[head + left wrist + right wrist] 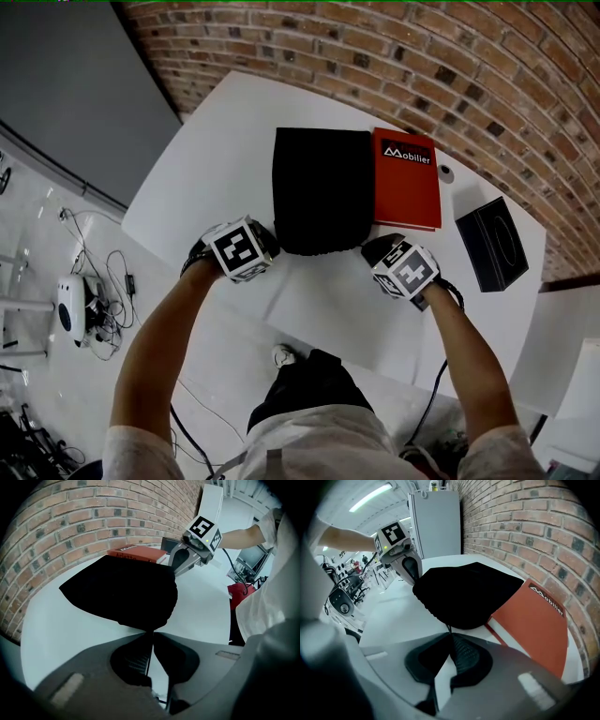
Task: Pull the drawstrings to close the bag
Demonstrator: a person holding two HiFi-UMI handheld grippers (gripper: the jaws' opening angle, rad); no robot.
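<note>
Bag (322,192) lies beside red book (406,178) (titled "Mobilier").

I see the black fabric bag (321,187) lying flat on the white table (216,159), its closed end towards the brick wall and its mouth towards me. The mouth edge looks rounded and bunched. Its right side lies against the red book (406,178). A thin dark left drawstring (148,653) runs from the mouth into the closed left gripper (151,633). The right drawstring (449,629) is pinched likewise by the right gripper (451,637).
</note>
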